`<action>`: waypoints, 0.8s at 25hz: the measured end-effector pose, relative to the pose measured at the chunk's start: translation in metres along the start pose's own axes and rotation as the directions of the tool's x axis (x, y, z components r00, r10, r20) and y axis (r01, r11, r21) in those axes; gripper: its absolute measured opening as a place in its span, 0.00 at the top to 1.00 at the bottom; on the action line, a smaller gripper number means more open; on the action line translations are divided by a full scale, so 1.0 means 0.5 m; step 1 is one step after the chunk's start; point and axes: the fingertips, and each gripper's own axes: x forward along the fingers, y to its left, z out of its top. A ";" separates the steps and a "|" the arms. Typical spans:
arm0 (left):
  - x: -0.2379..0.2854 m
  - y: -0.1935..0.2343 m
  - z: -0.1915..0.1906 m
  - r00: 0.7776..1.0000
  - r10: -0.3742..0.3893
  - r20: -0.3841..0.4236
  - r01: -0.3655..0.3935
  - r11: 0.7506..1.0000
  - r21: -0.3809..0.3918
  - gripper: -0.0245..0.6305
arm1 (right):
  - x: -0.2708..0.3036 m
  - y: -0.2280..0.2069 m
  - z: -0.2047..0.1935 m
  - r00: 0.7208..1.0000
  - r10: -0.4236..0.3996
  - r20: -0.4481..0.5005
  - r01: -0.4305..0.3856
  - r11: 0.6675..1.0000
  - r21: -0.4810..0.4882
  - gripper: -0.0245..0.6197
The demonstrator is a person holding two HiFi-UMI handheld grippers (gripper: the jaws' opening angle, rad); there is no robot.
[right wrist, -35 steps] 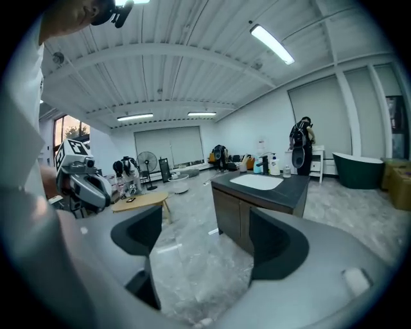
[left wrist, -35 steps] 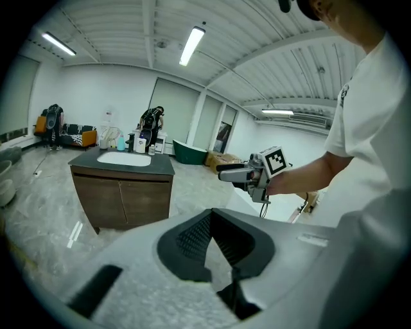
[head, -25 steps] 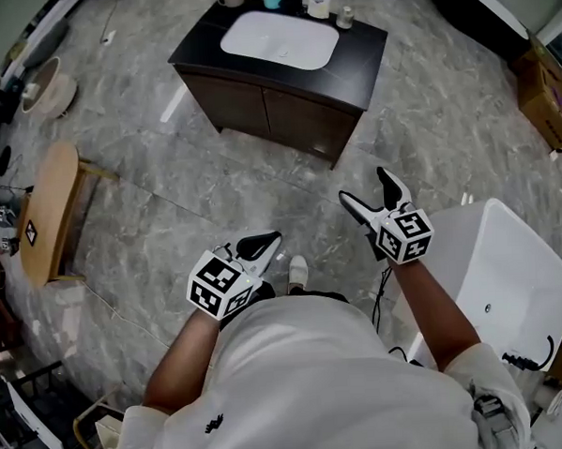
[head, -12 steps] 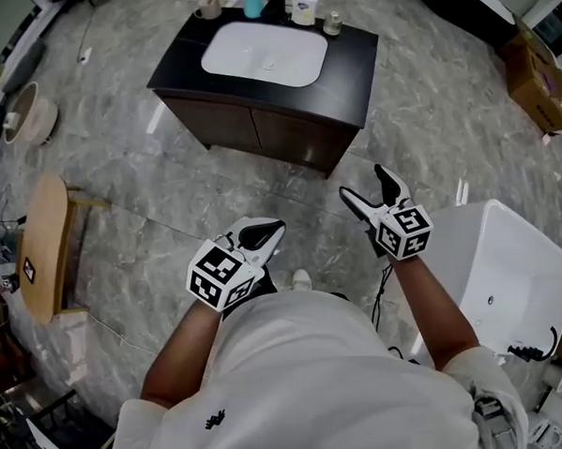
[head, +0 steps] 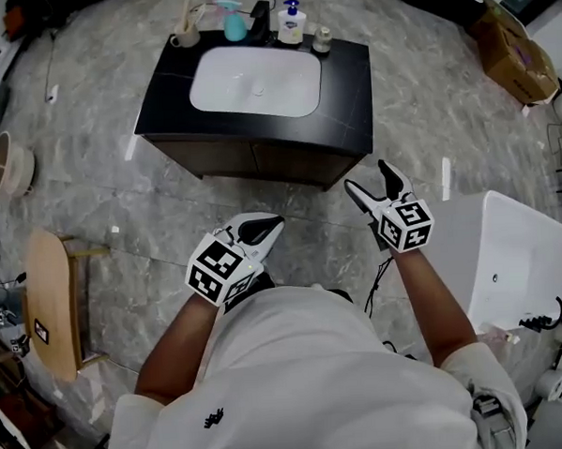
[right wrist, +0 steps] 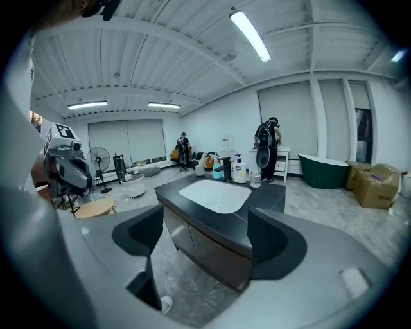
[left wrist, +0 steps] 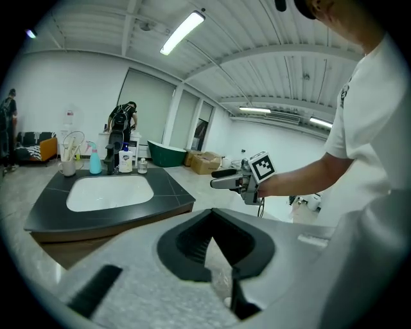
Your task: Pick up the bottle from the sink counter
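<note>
Steadily, the person is closing in on the sink. Over the last second the wooden stool is sliding down the left edge of the head view. Meanwhile the sink counter is swinging from a skewed angle to sit nearly square across the top centre, and it is looking larger. By my reading the task is still in its approach, with nothing being reached for yet.

Lower left of centre, the left gripper is hanging in front of the person's body, jaws resting together with nothing between them. Its place in the frame is barely changing.

At the top of the frame, a row of things is standing along the counter's back edge, behind the white basin. From the left these are a cup of brushes, a teal bottle, a black tap, a white pump bottle and a small jar. Which bottle is meant I am only guessing. Both are standing upright and well apart from either gripper.

Right of centre, the right gripper is pointing toward the counter's near right corner. Its jaws are spread wide but closing a little, with nothing between them. Being ahead and spread, it is looking like the one lining up for the grasp.
</note>
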 end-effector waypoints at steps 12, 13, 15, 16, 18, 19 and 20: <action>-0.041 0.199 0.043 0.998 -0.069 0.006 0.068 0.997 0.020 0.95 | 0.205 -0.027 0.076 0.994 -0.112 -0.017 0.112 0.994 0.008 0.31; -0.037 0.211 0.049 0.998 -0.066 0.010 0.066 0.998 0.014 0.95 | 0.223 -0.039 0.082 0.993 -0.113 -0.020 0.113 0.994 0.004 0.31; -0.027 0.236 0.060 0.998 -0.058 0.015 0.058 0.998 0.004 0.95 | 0.261 -0.069 0.095 0.993 -0.112 -0.026 0.112 0.994 -0.008 0.31; -0.022 0.249 0.065 0.999 -0.052 0.016 0.052 0.999 0.000 0.95 | 0.281 -0.086 0.100 0.993 -0.111 -0.029 0.111 0.994 -0.014 0.31; -0.009 0.283 0.083 0.999 -0.029 0.022 0.029 1.000 -0.008 0.95 | 0.326 -0.126 0.112 0.994 -0.107 -0.036 0.106 0.994 -0.028 0.31; -0.001 0.304 0.094 1.000 -0.012 0.026 0.012 1.000 -0.014 0.95 | 0.351 -0.149 0.119 0.994 -0.105 -0.039 0.103 0.994 -0.034 0.31; 0.007 0.325 0.107 1.000 0.006 0.029 -0.006 1.000 -0.021 0.95 | 0.377 -0.173 0.124 0.994 -0.101 -0.043 0.099 0.994 -0.038 0.31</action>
